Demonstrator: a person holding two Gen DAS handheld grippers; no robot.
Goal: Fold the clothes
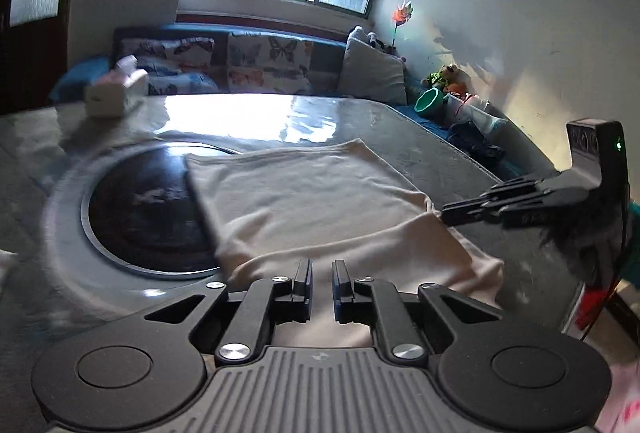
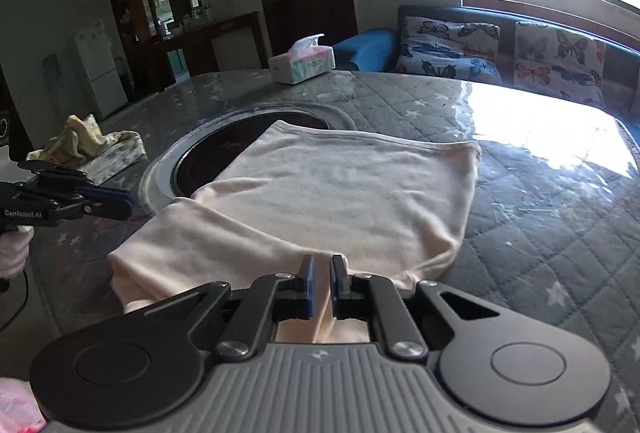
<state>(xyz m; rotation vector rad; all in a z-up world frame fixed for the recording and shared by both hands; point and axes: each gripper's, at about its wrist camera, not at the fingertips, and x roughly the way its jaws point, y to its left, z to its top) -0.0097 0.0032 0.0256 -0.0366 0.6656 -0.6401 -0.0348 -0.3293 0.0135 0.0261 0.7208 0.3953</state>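
Cloth (image 2: 340,193) half folded on table (image 2: 540,233). Our right gripper (image 2: 322,275) pinches near edge; our left gripper (image 1: 321,279) slightly open, empty. Weak pinch may slip, fold flops.

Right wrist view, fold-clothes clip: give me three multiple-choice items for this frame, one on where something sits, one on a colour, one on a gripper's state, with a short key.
1. Where does the tissue box stand?
A. On the far part of the table, beyond the round inset
B. On the folded garment
C. On the sofa cushions

2. What colour is the garment being folded?
A. Dark blue
B. Pale cream-pink
C. Green

3. How is the right gripper?
A. Wide open, clear of the cloth
B. Out of view
C. Pinching a fold of the garment

Key: 1 A, the tissue box sits on the table past the dark round inset. 2 B, the garment is pale cream-pink throughout. 3 C, cloth passes between the fingers of the right gripper; the left gripper hangs off to the side, off the cloth.
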